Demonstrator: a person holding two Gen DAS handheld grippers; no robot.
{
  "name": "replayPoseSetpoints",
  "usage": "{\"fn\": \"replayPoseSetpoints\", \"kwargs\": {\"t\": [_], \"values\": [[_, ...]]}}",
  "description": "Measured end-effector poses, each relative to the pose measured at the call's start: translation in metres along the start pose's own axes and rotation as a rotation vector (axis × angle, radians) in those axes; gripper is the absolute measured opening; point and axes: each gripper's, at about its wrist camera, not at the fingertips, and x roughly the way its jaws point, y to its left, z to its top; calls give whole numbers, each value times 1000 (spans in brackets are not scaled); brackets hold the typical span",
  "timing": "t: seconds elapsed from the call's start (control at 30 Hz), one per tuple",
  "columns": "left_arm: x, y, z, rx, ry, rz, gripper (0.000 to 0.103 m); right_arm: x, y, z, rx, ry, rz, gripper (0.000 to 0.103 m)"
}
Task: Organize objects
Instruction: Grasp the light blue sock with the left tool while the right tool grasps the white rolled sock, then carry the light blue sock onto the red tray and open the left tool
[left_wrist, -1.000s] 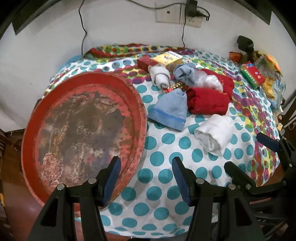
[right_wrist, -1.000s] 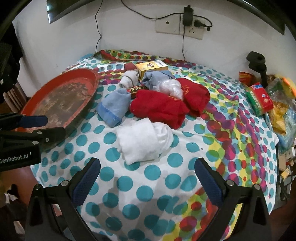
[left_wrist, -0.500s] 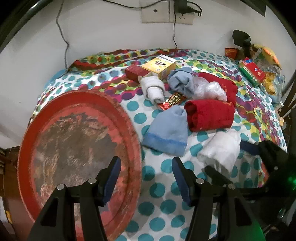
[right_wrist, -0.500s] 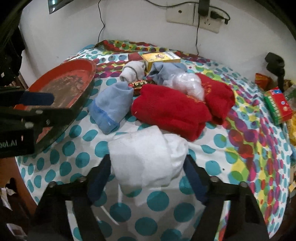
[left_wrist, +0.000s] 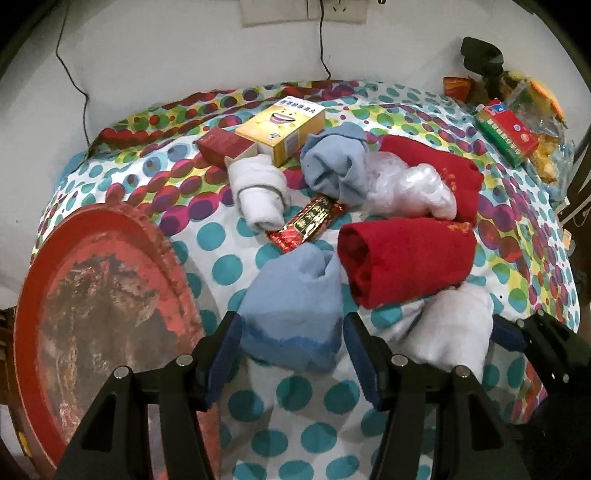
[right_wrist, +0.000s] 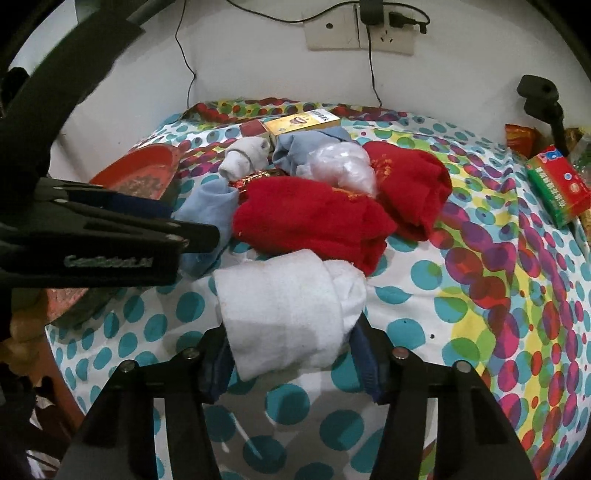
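White rolled towel (right_wrist: 291, 310) is lying crosswise, gripped between the right gripper (right_wrist: 291, 360) fingers; left gripper (left_wrist: 291, 354) fingers are straddling the blue cloth (left_wrist: 295, 310), not yet pinching.

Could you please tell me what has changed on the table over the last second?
Both grippers advanced toward the cloths. The right gripper narrowed from wide open onto the white roll, now between its fingers. The left gripper moved from beside the tray to straddle the blue cloth, jaws still apart. The red cloths, boxes and tray lie as before.
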Motion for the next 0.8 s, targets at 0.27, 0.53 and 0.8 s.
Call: {"fn": "replayPoseSetpoints", "kwargs": {"t": [0.27, 0.53, 0.8], "values": [[14, -3, 4, -1, 3, 43, 59, 1, -1, -1, -2, -12, -1, 53], [16, 8, 8, -57, -28, 11, 49, 1, 1, -1, -2, -10, -1, 54], [4, 16, 6, -85, -36, -39, 38, 0, 2, 0, -3, -12, -2, 55]]}}
